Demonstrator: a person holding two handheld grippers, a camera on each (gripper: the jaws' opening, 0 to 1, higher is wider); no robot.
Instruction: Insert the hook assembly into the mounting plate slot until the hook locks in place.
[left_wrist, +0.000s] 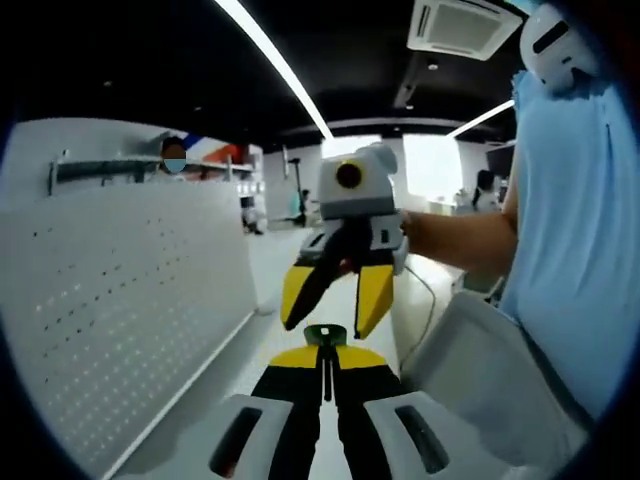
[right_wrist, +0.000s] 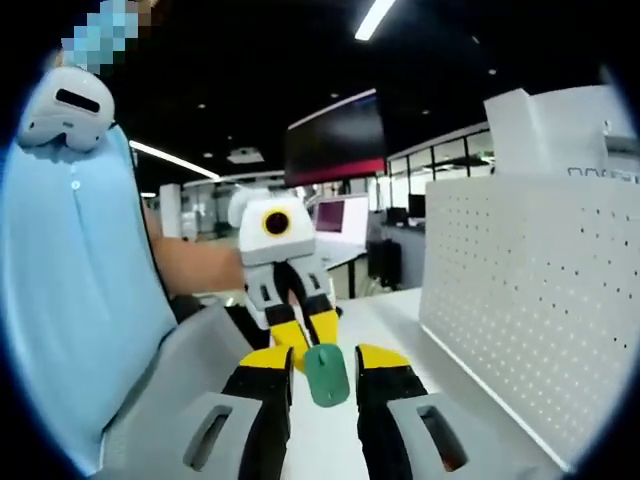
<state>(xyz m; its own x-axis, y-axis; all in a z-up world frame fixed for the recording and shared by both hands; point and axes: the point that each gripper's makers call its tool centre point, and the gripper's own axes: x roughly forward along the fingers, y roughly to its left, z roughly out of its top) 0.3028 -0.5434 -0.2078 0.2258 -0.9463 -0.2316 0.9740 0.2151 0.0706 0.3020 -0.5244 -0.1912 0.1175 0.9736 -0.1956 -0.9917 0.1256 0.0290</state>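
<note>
A small green hook (right_wrist: 327, 376) is pinched at its top by my left gripper (right_wrist: 308, 340), which is shut on it. In the left gripper view only the hook's green tip (left_wrist: 322, 332) peeks past that gripper's closed yellow jaws (left_wrist: 325, 352). My right gripper (right_wrist: 327, 357) faces the left one nose to nose, open, its jaws either side of the hook with a gap on both sides. Its spread yellow jaws (left_wrist: 326, 322) hang just above the hook's tip. The white perforated mounting plate (left_wrist: 120, 300) stands upright beside both grippers (right_wrist: 530, 300), apart from the hook.
A white tabletop (right_wrist: 390, 320) runs along the plate's foot. The person in a light blue shirt (left_wrist: 570, 200) stands close behind the grippers, a forearm (left_wrist: 460, 240) reaching in. Office desks and monitors (right_wrist: 335, 150) lie beyond.
</note>
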